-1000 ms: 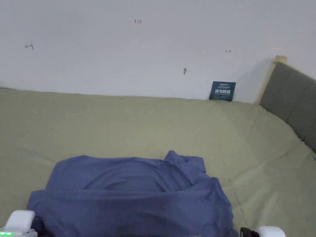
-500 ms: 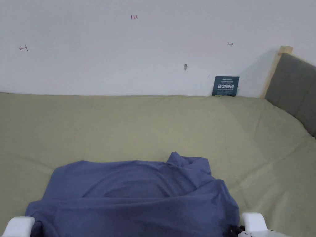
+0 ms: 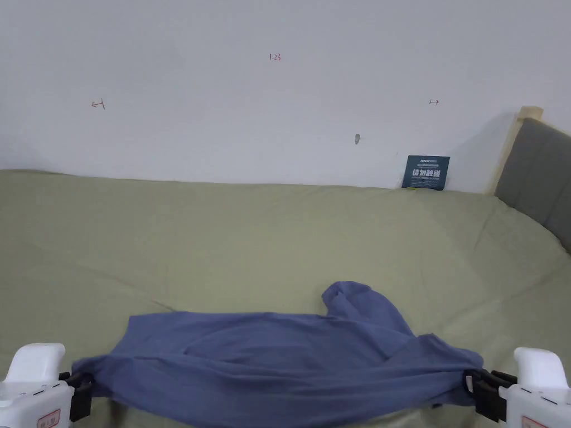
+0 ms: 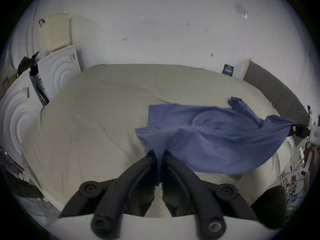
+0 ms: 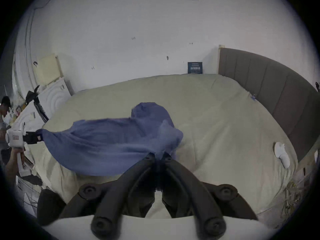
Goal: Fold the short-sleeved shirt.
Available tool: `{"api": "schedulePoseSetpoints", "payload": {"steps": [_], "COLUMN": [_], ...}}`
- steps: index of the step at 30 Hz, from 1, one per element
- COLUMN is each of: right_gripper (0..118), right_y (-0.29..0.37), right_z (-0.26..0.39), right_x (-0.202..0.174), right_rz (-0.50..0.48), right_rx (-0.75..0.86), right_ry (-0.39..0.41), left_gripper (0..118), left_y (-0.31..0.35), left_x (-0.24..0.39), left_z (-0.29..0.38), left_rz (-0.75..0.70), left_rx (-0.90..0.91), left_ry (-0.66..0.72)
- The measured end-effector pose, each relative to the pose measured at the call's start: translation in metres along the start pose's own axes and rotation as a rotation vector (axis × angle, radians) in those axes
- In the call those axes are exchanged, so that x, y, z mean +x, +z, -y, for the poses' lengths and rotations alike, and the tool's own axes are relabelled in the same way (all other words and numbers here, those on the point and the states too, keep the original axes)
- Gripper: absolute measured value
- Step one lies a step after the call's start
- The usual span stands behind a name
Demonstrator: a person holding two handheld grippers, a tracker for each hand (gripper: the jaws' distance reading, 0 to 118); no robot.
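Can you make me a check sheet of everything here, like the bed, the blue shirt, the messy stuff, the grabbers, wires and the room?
Surface: bed under a green sheet, lightly wrinkled.
Job's things: blue shirt stretched between both grippers, near edge lifted, far part and one sleeve resting on the sheet.
Clutter: white cloth on the sheet near the headboard.
Grippers: left gripper shut on one shirt end; right gripper shut on the other.
Cables: nothing seen for sure.
Surroundings: white wall with small marks, dark sign leaning on it, white boards beside the bed.
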State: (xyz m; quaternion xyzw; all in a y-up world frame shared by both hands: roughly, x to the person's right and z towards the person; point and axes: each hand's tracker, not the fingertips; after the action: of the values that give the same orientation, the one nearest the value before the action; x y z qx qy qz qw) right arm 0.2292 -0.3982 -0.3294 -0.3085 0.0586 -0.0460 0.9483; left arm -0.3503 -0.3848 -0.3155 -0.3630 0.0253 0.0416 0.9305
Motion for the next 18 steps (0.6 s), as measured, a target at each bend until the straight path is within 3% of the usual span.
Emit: {"api": "schedulePoseSetpoints", "payload": {"steps": [8,15,16,17,18], "right_gripper": [7,8,12,41,69], "right_y": [0.015,0.009,0.014,0.022,0.032], "right_z": [0.084,0.117,0.112,0.101,0.089], "right_x": [0.0,0.002,0.001,-0.004,-0.011], "right_rz": [0.028,0.069,0.069,0.09,0.072], "right_rx": [-0.13,-0.166,-0.147,-0.134,-0.122], "right_ry": [-0.004,-0.074,-0.075,-0.055,-0.05], "left_gripper": [5,8,22,64,95], "left_y": [0.016,-0.006,0.001,0.014,0.033], "left_x": [-0.02,-0.039,-0.037,-0.033,-0.023], "left_z": [0.09,0.127,0.123,0.114,0.107], "left_rz": [-0.011,-0.007,-0.012,-0.035,-0.019], "left_rx": [-0.134,-0.166,-0.156,-0.118,-0.051], "left_ry": [0.029,0.112,0.112,0.087,0.053]}}
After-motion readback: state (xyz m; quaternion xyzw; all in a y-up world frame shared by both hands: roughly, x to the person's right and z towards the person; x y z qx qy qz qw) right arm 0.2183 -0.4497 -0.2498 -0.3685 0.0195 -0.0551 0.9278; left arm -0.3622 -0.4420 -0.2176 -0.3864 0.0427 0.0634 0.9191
